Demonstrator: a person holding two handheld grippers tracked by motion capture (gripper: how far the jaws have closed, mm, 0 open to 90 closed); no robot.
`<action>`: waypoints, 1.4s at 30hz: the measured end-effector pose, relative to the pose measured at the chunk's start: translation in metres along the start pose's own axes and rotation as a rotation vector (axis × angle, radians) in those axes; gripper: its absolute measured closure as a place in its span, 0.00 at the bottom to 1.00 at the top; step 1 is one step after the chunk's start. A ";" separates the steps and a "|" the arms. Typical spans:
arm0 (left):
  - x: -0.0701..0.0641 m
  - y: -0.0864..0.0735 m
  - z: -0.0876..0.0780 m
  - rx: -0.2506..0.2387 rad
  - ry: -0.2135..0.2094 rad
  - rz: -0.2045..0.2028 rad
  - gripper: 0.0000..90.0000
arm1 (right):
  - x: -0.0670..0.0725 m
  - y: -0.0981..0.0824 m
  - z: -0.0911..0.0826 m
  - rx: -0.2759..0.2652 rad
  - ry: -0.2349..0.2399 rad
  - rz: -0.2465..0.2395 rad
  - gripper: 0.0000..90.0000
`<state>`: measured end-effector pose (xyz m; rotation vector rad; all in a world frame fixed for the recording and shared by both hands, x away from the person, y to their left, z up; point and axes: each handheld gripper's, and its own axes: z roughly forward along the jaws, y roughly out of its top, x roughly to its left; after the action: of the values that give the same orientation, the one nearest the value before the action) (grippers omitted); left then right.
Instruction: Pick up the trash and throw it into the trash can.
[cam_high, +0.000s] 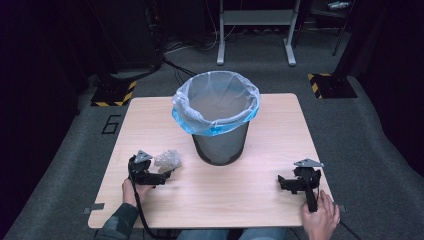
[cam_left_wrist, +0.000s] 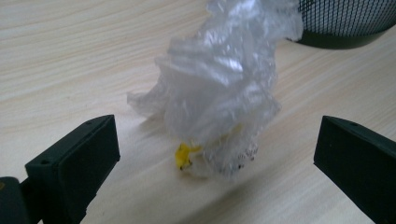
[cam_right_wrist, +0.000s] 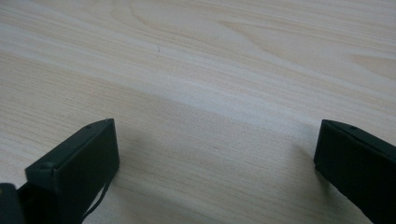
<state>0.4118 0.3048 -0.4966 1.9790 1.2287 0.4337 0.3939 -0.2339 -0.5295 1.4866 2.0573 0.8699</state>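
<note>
Lining up my left gripper (cam_left_wrist: 215, 154), jaws wide apart, on the crumpled plastic wrap (cam_left_wrist: 219, 93) just ahead. Next: nudge forward, squeeze, then bin (cam_high: 216, 117) it. Right gripper (cam_right_wrist: 215, 154) idles, spread too.

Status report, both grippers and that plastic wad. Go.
Left gripper open, jaws either side of crumpled plastic wrapper, not closed. Right gripper open over bare table. Lined bin beyond wrapper, nothing between.

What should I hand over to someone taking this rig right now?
Left gripper: open, jaws on either side of the crumpled plastic wrapper, not closed on it.
Right gripper: open, low over bare table, holding nothing.
Bin: upright mid-table, lined with a bag, beyond the wrapper.
Done: left gripper lined up.
Left: probably grip the wrapper, lift it and drop it in the bin.
</note>
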 end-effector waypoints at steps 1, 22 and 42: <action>0.000 0.000 0.000 0.000 0.000 0.000 0.00 | 0.000 0.000 0.000 0.000 0.000 0.000 0.00; -0.001 0.021 0.026 0.060 -0.017 0.011 0.21 | 0.000 0.000 0.000 0.001 -0.001 0.001 0.00; 0.007 0.019 0.017 0.009 -0.062 -0.002 0.84 | 0.000 0.000 0.000 0.001 -0.001 0.002 0.00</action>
<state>0.4375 0.2991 -0.4948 1.9832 1.1958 0.3635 0.3939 -0.2338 -0.5294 1.4889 2.0560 0.8687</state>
